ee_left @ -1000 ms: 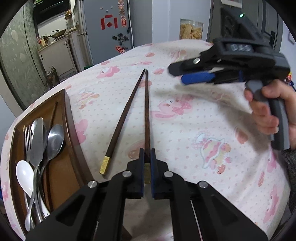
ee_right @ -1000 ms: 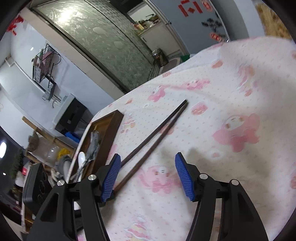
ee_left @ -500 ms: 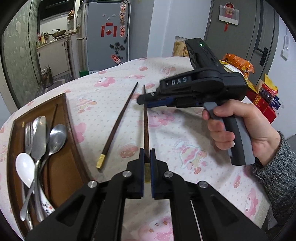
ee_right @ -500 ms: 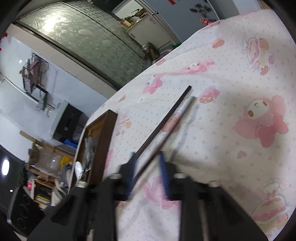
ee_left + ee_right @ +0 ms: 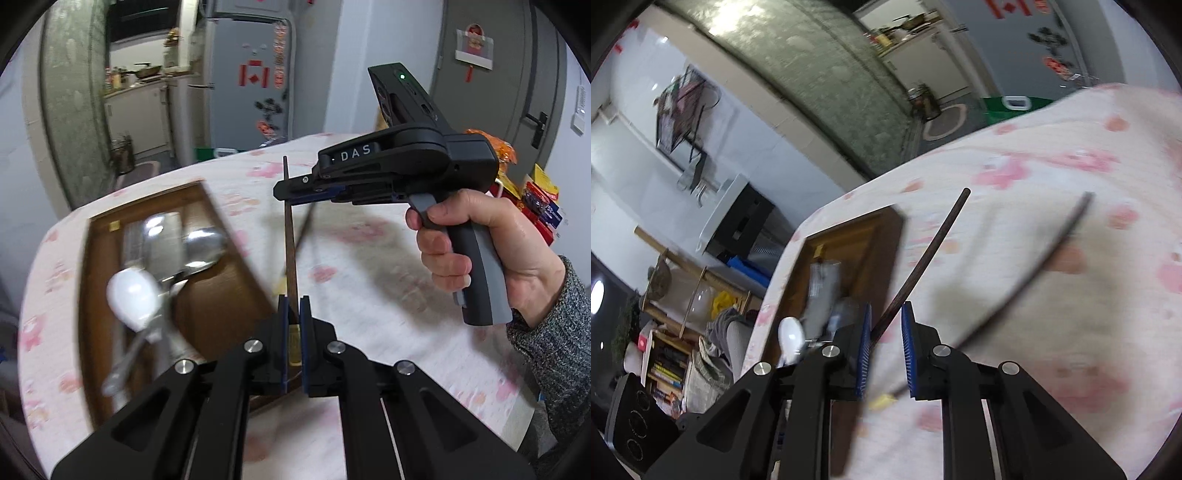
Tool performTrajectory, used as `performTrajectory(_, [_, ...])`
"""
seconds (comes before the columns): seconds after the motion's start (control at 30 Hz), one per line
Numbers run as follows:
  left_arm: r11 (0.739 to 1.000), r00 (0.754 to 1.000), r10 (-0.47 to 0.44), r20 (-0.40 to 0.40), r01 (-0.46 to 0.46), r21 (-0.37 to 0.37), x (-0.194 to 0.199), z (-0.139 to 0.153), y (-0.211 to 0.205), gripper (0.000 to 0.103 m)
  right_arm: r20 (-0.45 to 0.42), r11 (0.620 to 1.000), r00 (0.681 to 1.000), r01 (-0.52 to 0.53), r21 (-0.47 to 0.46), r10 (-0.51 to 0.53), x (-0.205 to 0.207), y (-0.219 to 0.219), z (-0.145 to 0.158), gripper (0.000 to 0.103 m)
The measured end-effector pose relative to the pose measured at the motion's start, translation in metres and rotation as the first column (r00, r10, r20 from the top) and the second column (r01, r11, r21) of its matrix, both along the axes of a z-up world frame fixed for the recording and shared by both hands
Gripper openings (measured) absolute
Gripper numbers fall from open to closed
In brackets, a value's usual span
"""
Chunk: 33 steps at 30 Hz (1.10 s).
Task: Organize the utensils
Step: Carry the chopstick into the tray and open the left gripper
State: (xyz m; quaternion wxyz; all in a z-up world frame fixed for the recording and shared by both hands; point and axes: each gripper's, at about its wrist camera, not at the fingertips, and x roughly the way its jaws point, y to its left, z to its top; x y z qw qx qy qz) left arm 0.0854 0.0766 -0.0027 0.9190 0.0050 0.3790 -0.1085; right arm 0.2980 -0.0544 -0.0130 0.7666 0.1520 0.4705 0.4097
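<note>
My left gripper (image 5: 291, 325) is shut on the gold-tipped end of a dark wooden chopstick (image 5: 290, 236) and holds it up off the table. My right gripper (image 5: 286, 192) is closed around the same chopstick's upper part; in the right wrist view it (image 5: 885, 345) holds the stick (image 5: 923, 258) between its blue pads. A second chopstick (image 5: 1034, 273) lies blurred on the pink-patterned tablecloth (image 5: 1071, 177). The wooden tray (image 5: 218, 295) at the left holds spoons, a fork and a white spoon (image 5: 135, 299).
The tray also shows in the right wrist view (image 5: 849, 243). Snack packets (image 5: 539, 199) lie at the table's far right. A fridge (image 5: 251, 74) stands behind the table.
Both grippers have lifted the held chopstick and swung left toward the tray. The right gripper closed on it. The other chopstick stays on the cloth.
</note>
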Motion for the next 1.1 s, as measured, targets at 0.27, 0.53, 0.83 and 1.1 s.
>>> performTrajectory(0.27, [0.995,0.995,0.093,-0.018,-0.093,0.021,-0.024,-0.002,0.052,0.007,0.009,0.995,0.995,-0.096,-0.015,0.096,-0.015,0.074,-0.001,0.016])
performTrajectory(0.53, [0.987,0.987,0.158,-0.038,-0.156,0.050,-0.025,-0.017,0.079,0.007,0.009,0.991,0.992,-0.127,-0.029,0.128,-0.012,0.110,-0.010,0.016])
performTrajectory(0.83, [0.978,0.981,0.193,-0.035,-0.189,0.085,-0.018,-0.024,0.084,0.045,0.060,0.995,0.994,-0.090,-0.045,0.093,-0.013,0.093,0.003,0.058])
performTrajectory(1.1, [0.988,0.991,0.131,0.024,-0.132,0.082,-0.021,0.000,0.052,0.069,0.102,0.999,0.994,-0.029,-0.029,0.032,-0.007,0.021,0.019,0.071])
